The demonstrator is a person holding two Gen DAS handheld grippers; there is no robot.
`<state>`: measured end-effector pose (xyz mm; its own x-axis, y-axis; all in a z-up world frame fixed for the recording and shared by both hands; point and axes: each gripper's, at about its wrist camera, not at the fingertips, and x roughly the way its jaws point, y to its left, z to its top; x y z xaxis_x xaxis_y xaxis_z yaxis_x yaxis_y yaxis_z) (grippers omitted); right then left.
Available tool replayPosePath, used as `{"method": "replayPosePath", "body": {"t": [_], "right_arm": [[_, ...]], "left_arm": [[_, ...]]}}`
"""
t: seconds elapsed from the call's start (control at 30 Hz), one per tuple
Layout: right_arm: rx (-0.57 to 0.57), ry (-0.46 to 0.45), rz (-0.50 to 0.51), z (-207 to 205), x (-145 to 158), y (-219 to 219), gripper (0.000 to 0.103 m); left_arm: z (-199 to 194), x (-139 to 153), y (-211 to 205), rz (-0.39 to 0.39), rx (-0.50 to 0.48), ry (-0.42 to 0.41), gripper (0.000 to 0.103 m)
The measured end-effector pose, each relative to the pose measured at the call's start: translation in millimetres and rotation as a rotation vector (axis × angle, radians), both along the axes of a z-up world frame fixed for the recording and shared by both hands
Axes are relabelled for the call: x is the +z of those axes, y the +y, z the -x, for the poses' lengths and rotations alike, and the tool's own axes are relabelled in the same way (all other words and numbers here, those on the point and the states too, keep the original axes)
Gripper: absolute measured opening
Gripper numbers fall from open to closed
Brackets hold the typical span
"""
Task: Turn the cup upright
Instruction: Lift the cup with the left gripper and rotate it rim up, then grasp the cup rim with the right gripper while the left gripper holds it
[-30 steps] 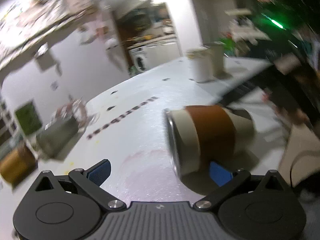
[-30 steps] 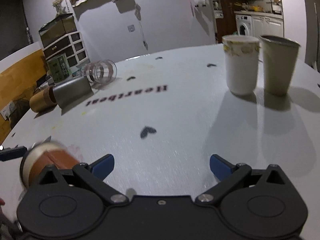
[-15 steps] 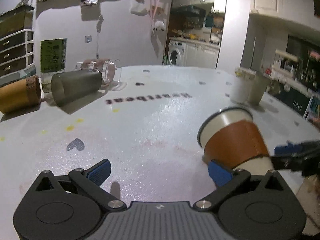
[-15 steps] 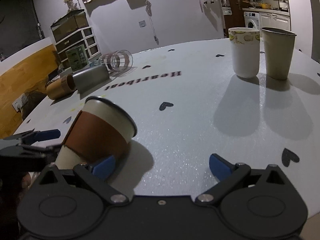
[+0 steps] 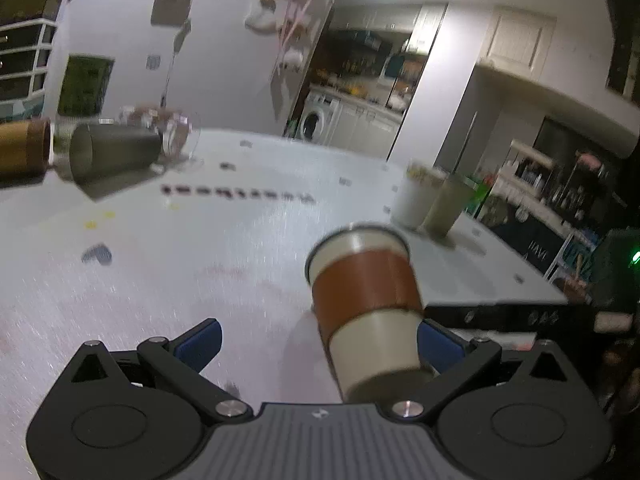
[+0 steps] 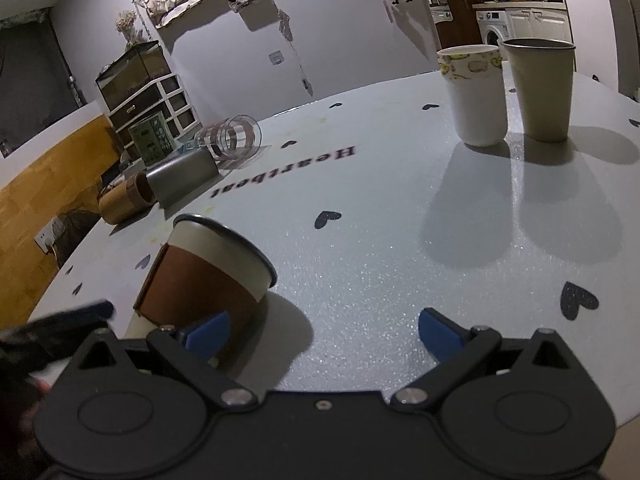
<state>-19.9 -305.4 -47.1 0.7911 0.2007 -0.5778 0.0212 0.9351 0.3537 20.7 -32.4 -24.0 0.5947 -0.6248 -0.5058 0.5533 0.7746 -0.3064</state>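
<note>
The cup with the brown sleeve [image 5: 366, 308] is seen tilted, its dark-rimmed mouth raised and leaning away from the cameras, its pale base low and close to the hand-held grippers; it is neither lying flat nor standing square on the white counter [image 6: 400, 240]. The flip is therefore judged partly done: the mouth is already lifted, while the base is not yet shown resting flat, so the setting down and the release are judged to remain. The left hand-held gripper [image 5: 318, 340] is spread wide, and the cup is placed against its right blue fingertip [image 5: 438, 346], with the left fingertip well apart from it; no two-sided grip by this gripper is shown. The right hand-held gripper [image 6: 324, 332] is likewise wide, its left blue fingertip [image 6: 208, 332] lying in front of the lower edge of the sleeve, and whether that pad touches the cup cannot be told. The base of the cup is hidden behind the gripper bodies in both views, so contact with the counter cannot be confirmed. The left wrist view is smeared by motion, and the print on the counter is unreadable there. At the lower left of the right wrist view a dark blurred shape with a blue tip is cut off by the edge. Beyond, a white patterned cup [image 6: 474, 96] and a grey tumbler [image 6: 542, 88] are seen standing upright just beside each other, and a metal cup [image 6: 182, 178], a glass [image 6: 232, 138] and a wooden cup [image 6: 124, 200] are seen lying on their sides.
</note>
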Motion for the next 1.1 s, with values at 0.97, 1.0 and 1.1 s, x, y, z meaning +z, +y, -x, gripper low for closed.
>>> {"method": "replayPosePath", "body": {"t": [0.97, 1.0, 1.1], "right_arm": [[0.106, 0.262, -0.620, -89, -11, -4, 0.095], [0.124, 0.271, -0.587, -92, -8, -1, 0.093], [0.153, 0.280, -0.515, -96, -2, 5, 0.083]], "left_arm": [[-2, -13, -1, 0.041, -0.012, 0.027, 0.102], [-2, -13, -1, 0.040, -0.012, 0.026, 0.102], [-2, -12, -1, 0.038, -0.011, 0.020, 0.102]]}}
